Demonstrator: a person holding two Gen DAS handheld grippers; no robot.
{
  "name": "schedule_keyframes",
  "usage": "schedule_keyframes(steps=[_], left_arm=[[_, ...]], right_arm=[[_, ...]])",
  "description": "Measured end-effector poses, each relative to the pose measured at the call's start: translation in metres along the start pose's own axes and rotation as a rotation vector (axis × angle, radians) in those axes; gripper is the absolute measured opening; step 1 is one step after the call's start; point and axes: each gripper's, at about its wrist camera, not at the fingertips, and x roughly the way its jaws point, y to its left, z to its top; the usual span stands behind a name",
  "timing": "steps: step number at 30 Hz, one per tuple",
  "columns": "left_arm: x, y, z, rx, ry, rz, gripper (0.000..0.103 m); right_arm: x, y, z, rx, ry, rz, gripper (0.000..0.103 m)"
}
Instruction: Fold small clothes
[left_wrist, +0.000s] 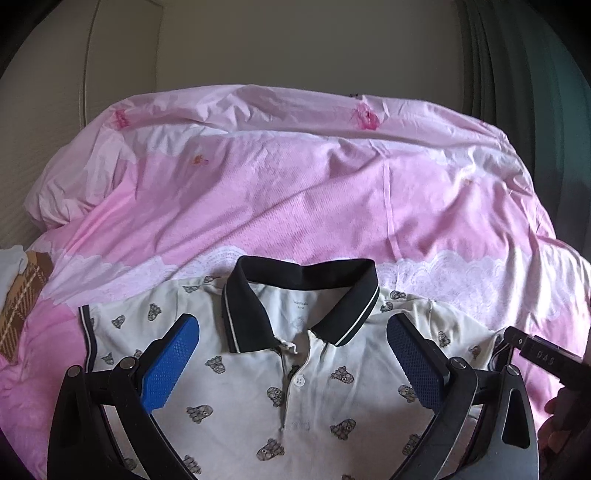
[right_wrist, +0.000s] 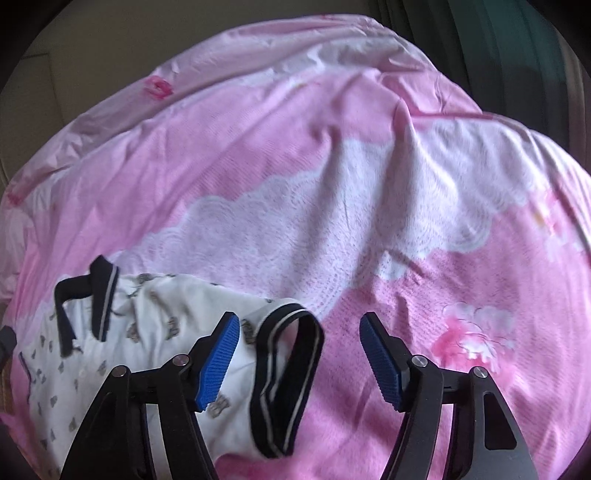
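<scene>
A small white polo shirt (left_wrist: 314, 398) with a grey print and a black collar (left_wrist: 303, 295) lies face up on a pink bedspread (left_wrist: 295, 192). My left gripper (left_wrist: 293, 332) is open above its chest, its blue pads either side of the collar. In the right wrist view the shirt (right_wrist: 147, 332) lies at the lower left, its right sleeve with a black striped cuff (right_wrist: 288, 384) between the fingers. My right gripper (right_wrist: 299, 328) is open and holds nothing. The right gripper's body shows at the left view's right edge (left_wrist: 539, 354).
The pink bedspread (right_wrist: 332, 184) with white lace-pattern bands is wrinkled across the bed. A brown plaid cloth (left_wrist: 22, 306) lies at the left edge. A beige wall (left_wrist: 295, 44) and dark green curtains (left_wrist: 535, 74) stand behind the bed.
</scene>
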Motion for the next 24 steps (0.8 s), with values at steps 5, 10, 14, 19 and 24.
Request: schedule_keyframes(steps=[5,10,14,19,24], left_arm=[[0.014,-0.001,-0.004,0.001,0.024,0.007,0.103],[0.017,-0.002,-0.004,0.019,0.022,0.018,0.103],[0.014,0.002,-0.001,0.017,0.013,0.020,0.103],[0.007,0.008,0.002,0.015,0.007,0.018,0.103],[0.003,0.006,0.003,0.022,0.008,0.019,0.103]], right_arm=[[0.014,-0.004,-0.001,0.005,0.033,0.031,0.054],[0.016,-0.010,-0.002,0.034,0.029,0.080,0.010],[-0.002,-0.006,-0.002,0.009,-0.027,0.090,0.005],[-0.018,-0.002,0.001,-0.018,-0.053,0.092,0.004],[-0.013,-0.007,0.004,-0.013,-0.037,0.049,0.019]])
